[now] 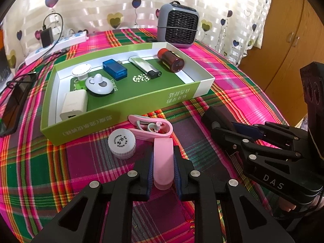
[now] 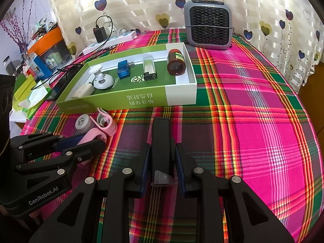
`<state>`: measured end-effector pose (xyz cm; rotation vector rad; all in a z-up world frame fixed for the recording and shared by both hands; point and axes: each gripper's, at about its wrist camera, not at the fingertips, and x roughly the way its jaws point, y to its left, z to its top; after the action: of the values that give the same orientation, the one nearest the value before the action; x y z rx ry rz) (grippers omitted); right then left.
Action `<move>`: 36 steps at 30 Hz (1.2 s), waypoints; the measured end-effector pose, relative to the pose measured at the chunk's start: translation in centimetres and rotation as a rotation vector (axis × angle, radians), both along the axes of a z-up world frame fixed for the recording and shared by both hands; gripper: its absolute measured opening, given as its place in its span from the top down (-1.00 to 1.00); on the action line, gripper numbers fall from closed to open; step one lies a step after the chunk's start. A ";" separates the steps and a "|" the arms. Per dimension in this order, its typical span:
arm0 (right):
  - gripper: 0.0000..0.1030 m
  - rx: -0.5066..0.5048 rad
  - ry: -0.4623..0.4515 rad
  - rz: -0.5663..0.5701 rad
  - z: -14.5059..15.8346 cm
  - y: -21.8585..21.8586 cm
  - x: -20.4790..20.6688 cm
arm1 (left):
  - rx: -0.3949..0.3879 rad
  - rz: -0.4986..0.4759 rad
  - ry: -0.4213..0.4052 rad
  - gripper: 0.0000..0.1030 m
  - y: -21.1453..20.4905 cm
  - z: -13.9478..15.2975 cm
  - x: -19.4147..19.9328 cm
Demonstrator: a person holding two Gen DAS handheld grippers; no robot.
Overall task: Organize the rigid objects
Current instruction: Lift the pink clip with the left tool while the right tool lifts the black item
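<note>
My left gripper (image 1: 163,169) is closed on the long handle of a pink clip (image 1: 160,141), its blue pads (image 1: 149,169) pressing both sides of the handle while the clip's looped head lies on the plaid tablecloth (image 2: 253,121) just in front of the green box (image 1: 129,101). A white bottle cap (image 1: 122,142) sits beside the clip's head, also just in front of the box. My right gripper (image 2: 162,160) is clamped on a black rectangular device (image 2: 161,141) that runs lengthwise between the fingers (image 2: 144,162), its far end pointing at the box and its clear-tipped near end back between the pads. Inside the box lie a white charger plug (image 1: 74,106), a white suction holder (image 1: 98,84), a blue USB tester (image 1: 114,67), a silver lighter (image 1: 144,66) and a brown bottle (image 1: 171,59) on its side. Behind the box stands a grey fan heater (image 2: 208,26).
</note>
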<state>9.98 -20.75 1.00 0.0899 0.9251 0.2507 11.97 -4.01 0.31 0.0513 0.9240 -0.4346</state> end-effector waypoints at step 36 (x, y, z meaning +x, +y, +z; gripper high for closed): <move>0.53 0.028 -0.054 0.000 1.6 -0.5 -0.9 | -0.034 0.034 -0.059 0.67 0.8 2.5 -1.3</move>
<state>9.11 -21.26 2.62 0.1084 0.8685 0.2652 10.63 -3.18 2.82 0.0170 0.8583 -0.4155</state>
